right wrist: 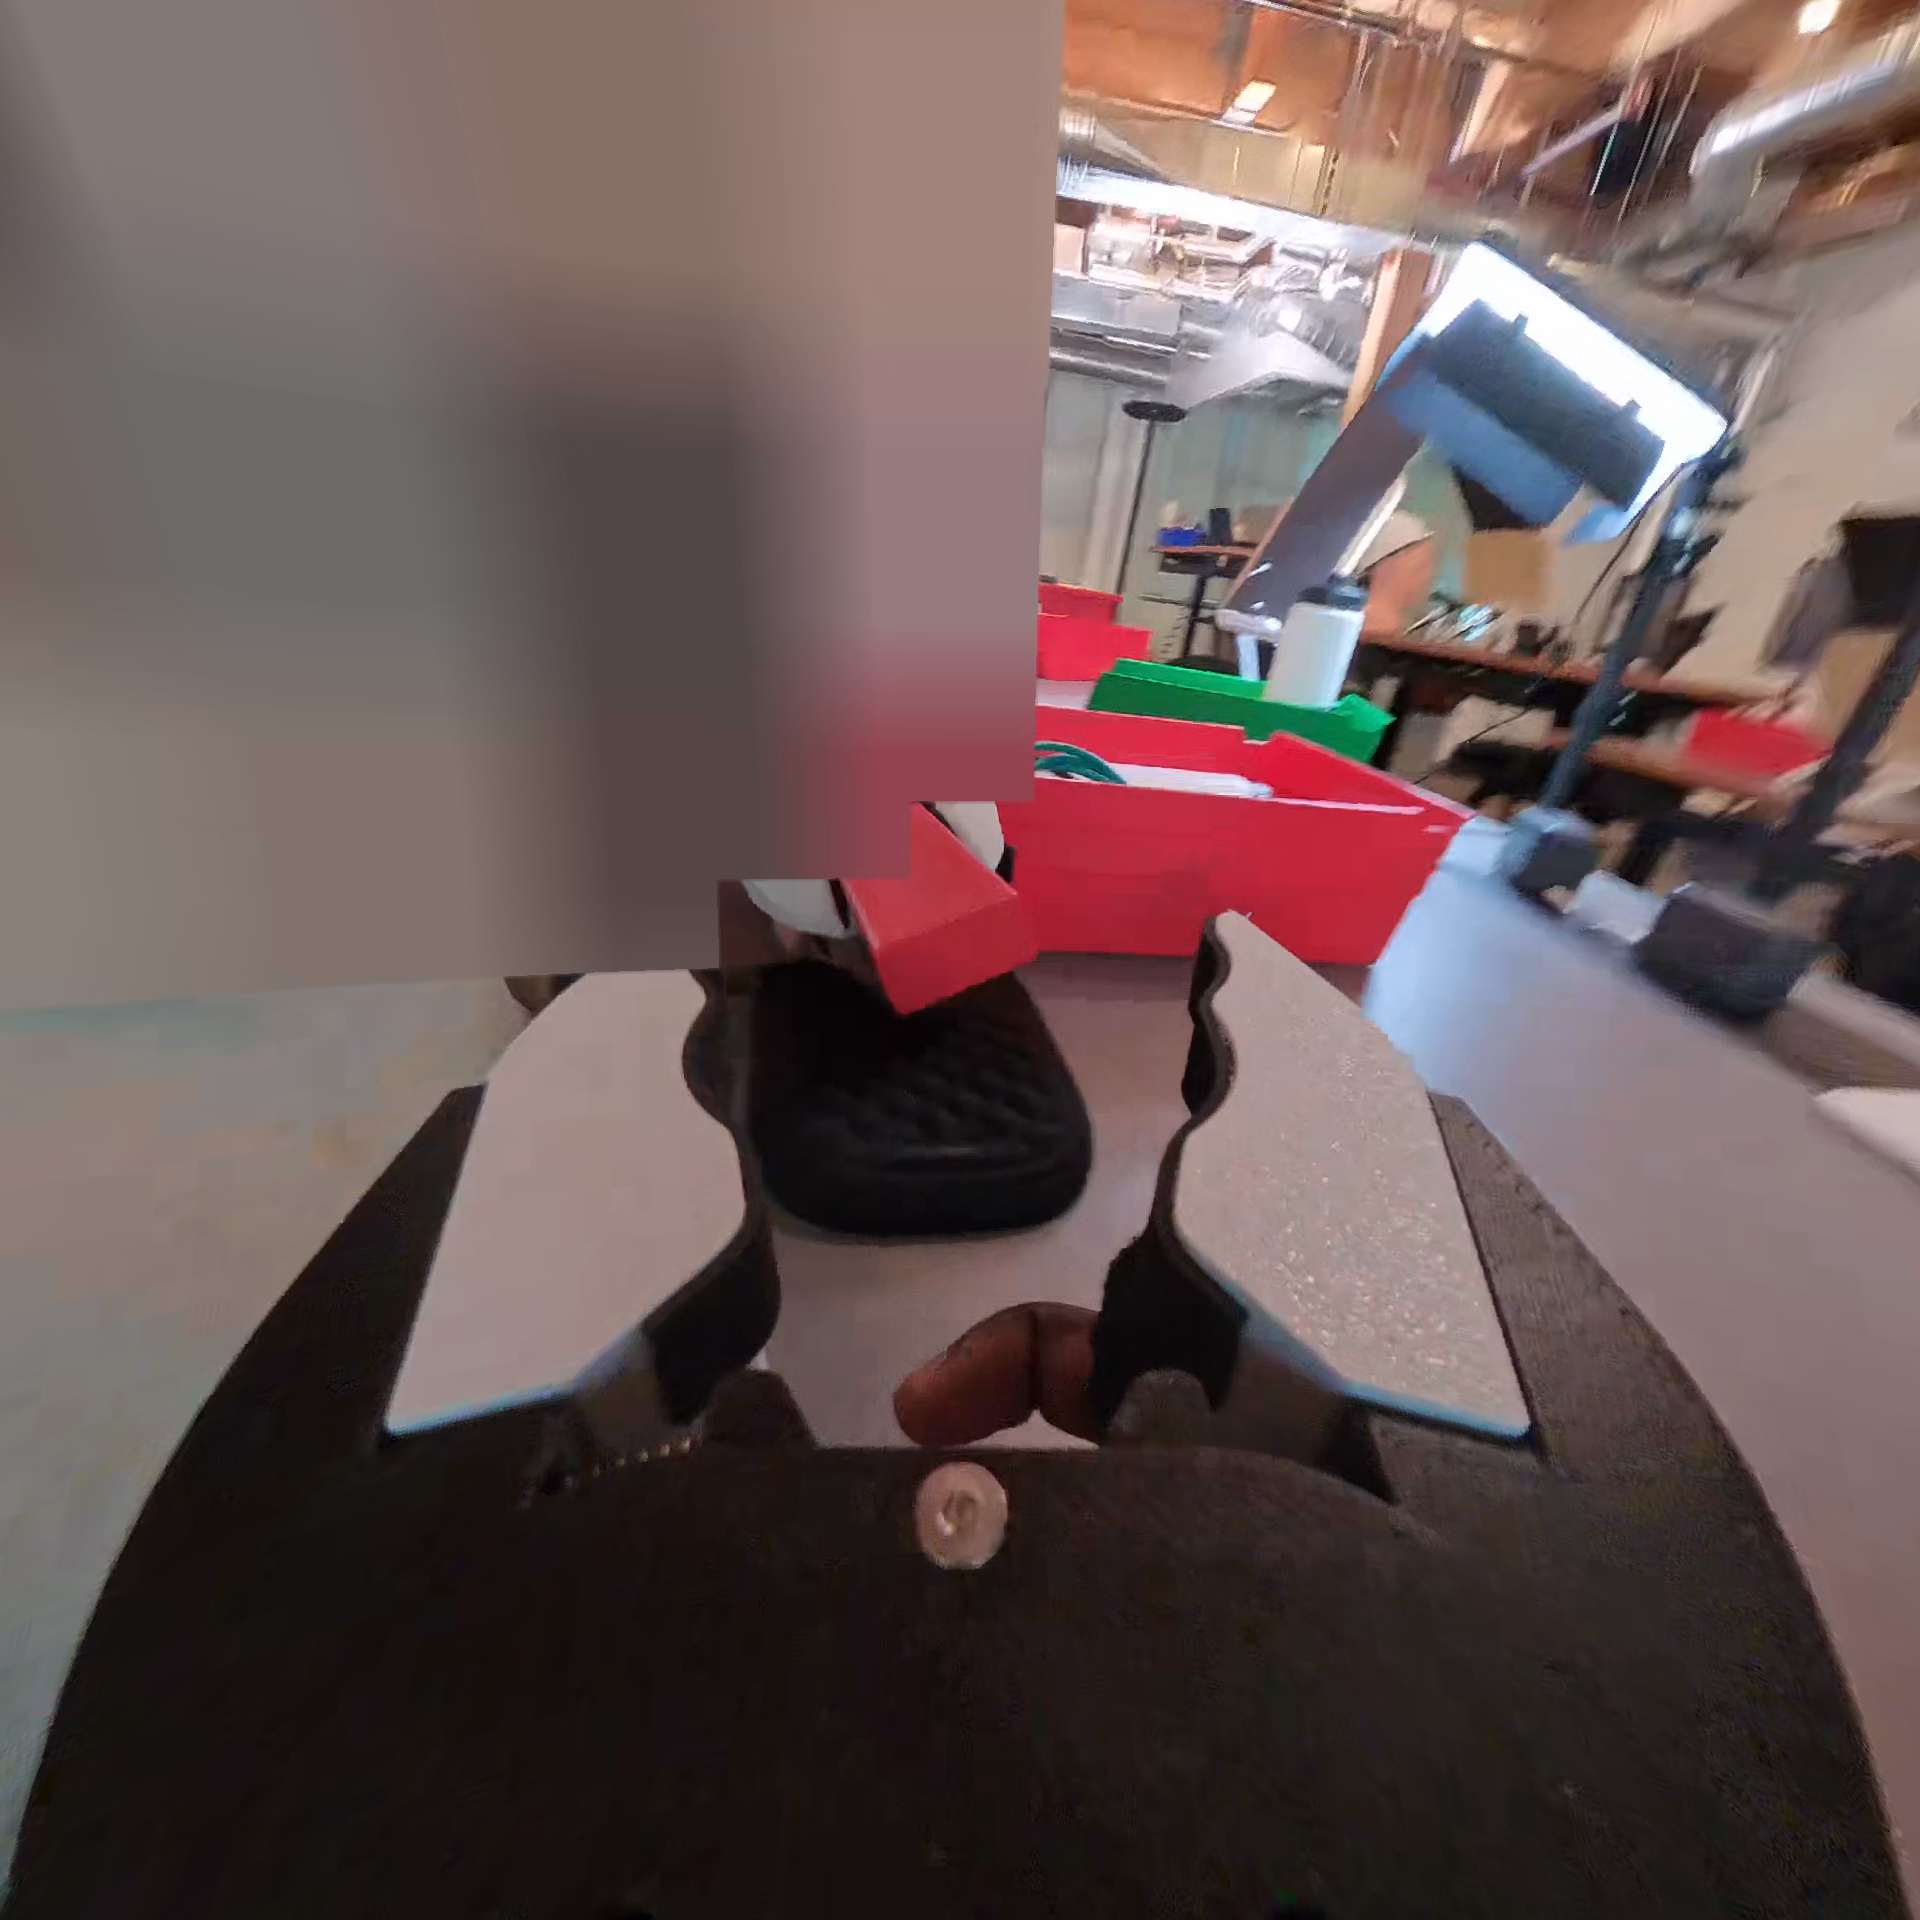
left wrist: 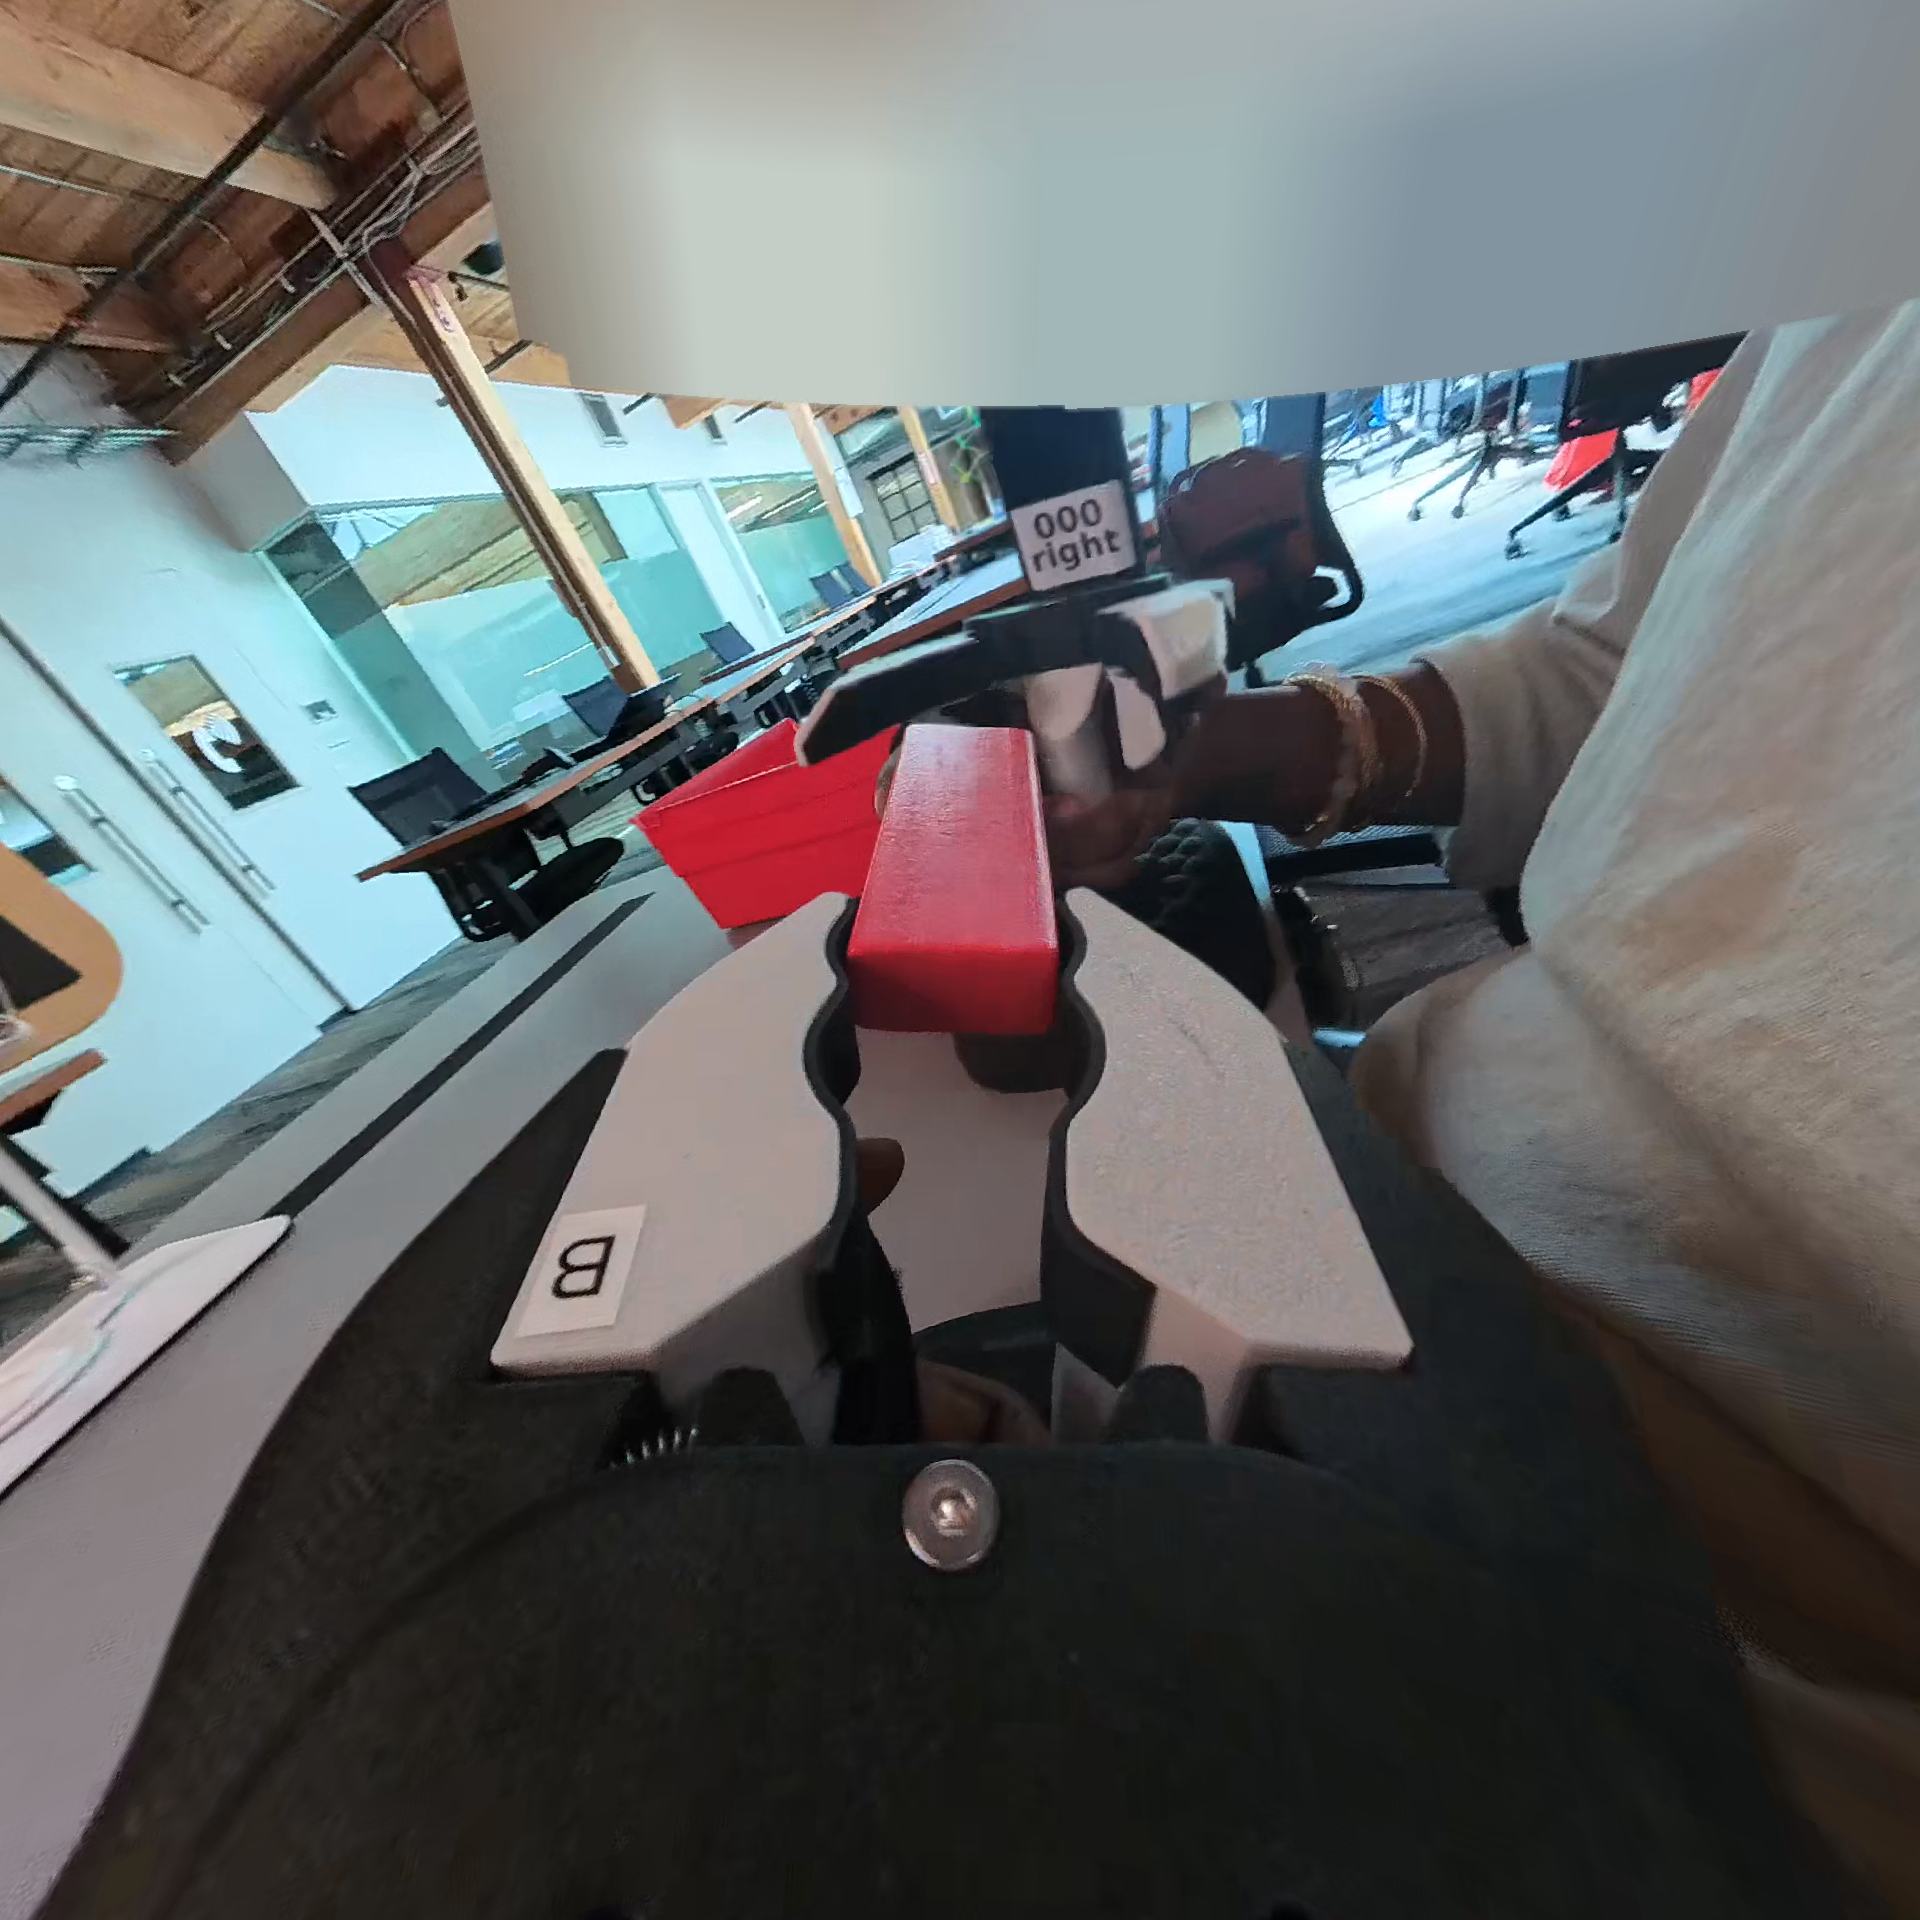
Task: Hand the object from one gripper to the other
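Note:
A red rectangular block (left wrist: 956, 862) is clamped between the white fingers of my left gripper (left wrist: 951, 920), with its long side pointing away from the camera. My right gripper (left wrist: 1039, 675) shows beyond the block's far end, held by a hand with bracelets. In the right wrist view my right gripper (right wrist: 956, 977) is open and empty. The red block (right wrist: 945, 925) hangs just ahead of its fingertips, touching neither finger. The left gripper's white fingers (right wrist: 800, 904) show behind the block, mostly hidden by a blurred patch.
A black quilted pad (right wrist: 914, 1132) lies on the grey table (right wrist: 1558, 1122) under the grippers. A red bin (right wrist: 1226, 862) with items stands behind it, also in the left wrist view (left wrist: 769, 831). A green bin (right wrist: 1226, 696), a white bottle (right wrist: 1314, 644) and a light stand (right wrist: 1621, 665) stand farther back.

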`<state>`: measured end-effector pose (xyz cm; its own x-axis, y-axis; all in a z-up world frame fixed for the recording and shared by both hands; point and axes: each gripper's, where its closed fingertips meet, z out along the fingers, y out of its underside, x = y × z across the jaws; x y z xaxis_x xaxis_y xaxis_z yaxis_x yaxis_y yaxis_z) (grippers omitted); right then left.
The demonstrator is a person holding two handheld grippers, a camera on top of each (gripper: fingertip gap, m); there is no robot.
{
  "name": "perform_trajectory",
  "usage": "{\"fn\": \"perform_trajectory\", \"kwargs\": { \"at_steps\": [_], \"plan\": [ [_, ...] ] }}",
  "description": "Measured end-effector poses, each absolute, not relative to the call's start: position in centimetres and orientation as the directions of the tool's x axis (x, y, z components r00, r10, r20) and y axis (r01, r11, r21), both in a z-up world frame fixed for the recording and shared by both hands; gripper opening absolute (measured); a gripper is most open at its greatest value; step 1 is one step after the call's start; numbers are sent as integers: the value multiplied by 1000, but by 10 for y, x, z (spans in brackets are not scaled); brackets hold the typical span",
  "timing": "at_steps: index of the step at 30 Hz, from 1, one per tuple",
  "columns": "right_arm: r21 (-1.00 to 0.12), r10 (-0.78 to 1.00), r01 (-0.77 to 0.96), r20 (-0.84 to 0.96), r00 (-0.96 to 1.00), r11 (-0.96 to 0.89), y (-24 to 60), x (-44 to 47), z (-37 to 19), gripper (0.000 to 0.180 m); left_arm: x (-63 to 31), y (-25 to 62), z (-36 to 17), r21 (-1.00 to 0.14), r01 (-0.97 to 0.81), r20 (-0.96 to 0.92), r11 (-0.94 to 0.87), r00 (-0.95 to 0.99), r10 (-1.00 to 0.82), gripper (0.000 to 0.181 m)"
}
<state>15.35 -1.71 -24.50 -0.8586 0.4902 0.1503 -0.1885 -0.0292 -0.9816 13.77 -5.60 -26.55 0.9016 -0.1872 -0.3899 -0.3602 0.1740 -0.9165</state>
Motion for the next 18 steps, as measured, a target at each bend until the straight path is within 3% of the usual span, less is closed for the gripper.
{"fn": "perform_trajectory", "kwargs": {
  "at_steps": [3, 10, 13, 18],
  "plan": [
    [-960, 495, -271, 268, -826, 67, -29, 157, -250, 80, 144, -59, -266, -921, -345, -381, 182, 894, -234, 34],
    [-957, 452, -273, 288, -844, 99, -46, 161, -260, 62, 153, -59, -272, -916, -363, -399, 173, 870, -291, 34],
    [-946, 453, -288, 324, -830, 148, -49, 159, -266, 35, 154, -60, -272, -916, -361, -399, 178, 867, -297, 34],
    [-986, 444, -146, 165, -881, 76, -48, 156, -265, 34, 152, -62, -263, -905, -353, -409, 239, 876, -255, 39]
  ]
}}
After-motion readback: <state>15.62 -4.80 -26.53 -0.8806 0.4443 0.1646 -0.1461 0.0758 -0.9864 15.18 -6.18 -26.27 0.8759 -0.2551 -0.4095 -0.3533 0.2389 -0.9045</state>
